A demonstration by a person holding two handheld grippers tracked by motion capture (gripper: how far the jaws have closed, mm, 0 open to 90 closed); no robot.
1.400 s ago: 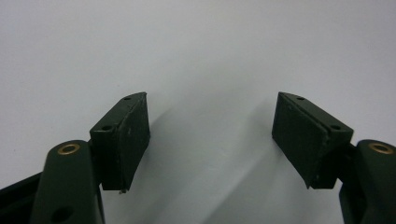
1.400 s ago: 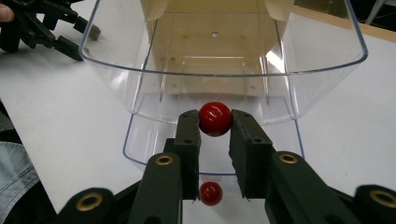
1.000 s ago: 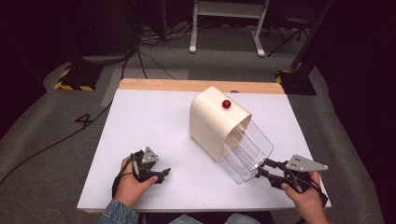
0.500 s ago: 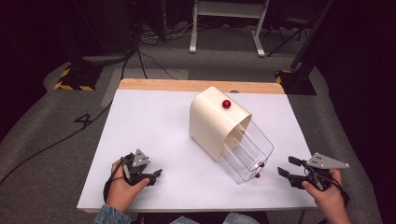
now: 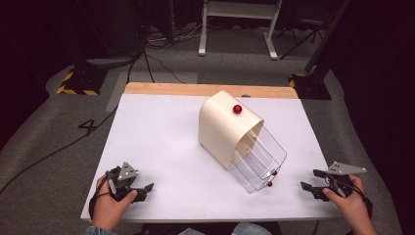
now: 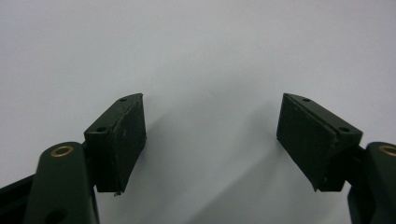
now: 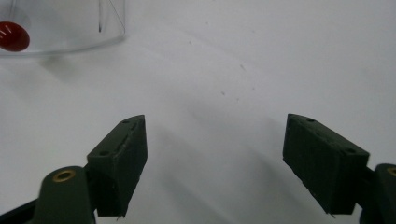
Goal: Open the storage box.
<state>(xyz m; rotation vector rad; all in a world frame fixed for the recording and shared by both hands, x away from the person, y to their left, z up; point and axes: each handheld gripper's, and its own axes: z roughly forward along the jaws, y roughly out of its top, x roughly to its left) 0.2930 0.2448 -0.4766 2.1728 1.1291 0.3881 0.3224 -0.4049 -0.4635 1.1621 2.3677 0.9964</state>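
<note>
A cream bread-box-like housing (image 5: 222, 128) with a red knob (image 5: 237, 109) on top stands mid-table. Its clear plastic front (image 5: 259, 159) is swung out toward the near right and carries small red knobs (image 5: 271, 177). One red knob (image 7: 13, 36) and the clear edge (image 7: 70, 28) appear at the upper left of the right gripper view. My left gripper (image 5: 143, 189) rests open at the near left of the white table (image 5: 161, 142); its fingers (image 6: 119, 140) hold nothing. My right gripper (image 5: 309, 180) is open at the near right, a short way from the clear front, with empty fingers (image 7: 121, 163).
A wooden strip (image 5: 195, 89) runs along the table's far edge. Beyond it on the grey floor are cables (image 5: 151, 49), a white frame's legs (image 5: 240, 29) and yellow-black striped blocks (image 5: 76, 83). The person's hands (image 5: 110, 210) come in at the bottom.
Both grippers have drawn back toward the near edge. The right one has pulled away from the clear front to the right; the left one has slid left and nearer.
</note>
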